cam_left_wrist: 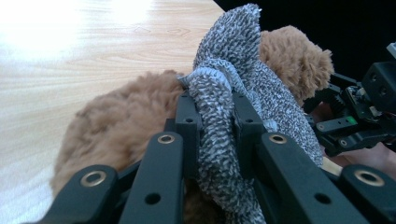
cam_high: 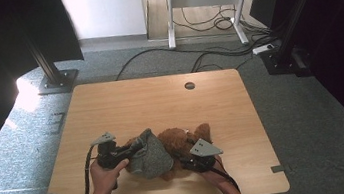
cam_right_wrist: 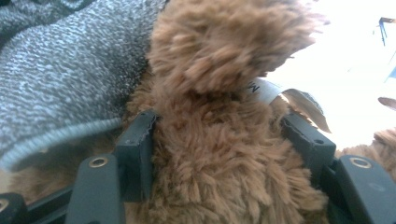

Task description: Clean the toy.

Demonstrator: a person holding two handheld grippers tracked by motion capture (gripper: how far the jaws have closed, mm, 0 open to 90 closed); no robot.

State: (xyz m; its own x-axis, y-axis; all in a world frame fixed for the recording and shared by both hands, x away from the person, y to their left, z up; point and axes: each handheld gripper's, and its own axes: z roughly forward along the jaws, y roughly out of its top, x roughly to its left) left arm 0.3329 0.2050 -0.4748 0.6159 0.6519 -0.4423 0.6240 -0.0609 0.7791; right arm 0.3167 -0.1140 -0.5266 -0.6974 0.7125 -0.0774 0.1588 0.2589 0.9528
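You are working at the near edge of the wooden counter [cam_high: 125,103]; a brown plush toy [cam_high: 178,141] is lying there on its surface, partly wrapped in a grey knitted garment [cam_high: 150,158]; the garment is draping over the toy's left part, while the toy's brown fur is showing to the right of it. Your left gripper [cam_high: 136,144] is clamping a bunched fold of the grey knit; in the left gripper view the fabric [cam_left_wrist: 219,107] is standing squeezed between the two black jaws, which are pressing close together on it, and the toy's fur [cam_left_wrist: 126,121] is bulging just beside and below them. Your right gripper [cam_high: 188,159] is gripping the plush toy from the right side; in the right gripper view a thick tuft of brown fur [cam_right_wrist: 215,154] is filling the gap between the jaws, which are standing wide and pressing into the pile on both sides; the grey knit [cam_right_wrist: 65,70] is lying against the toy at the upper left, and a white sewn-in label [cam_right_wrist: 266,88] is poking out beside the fur. Your two hands are holding the grippers near each other, with the toy between them.
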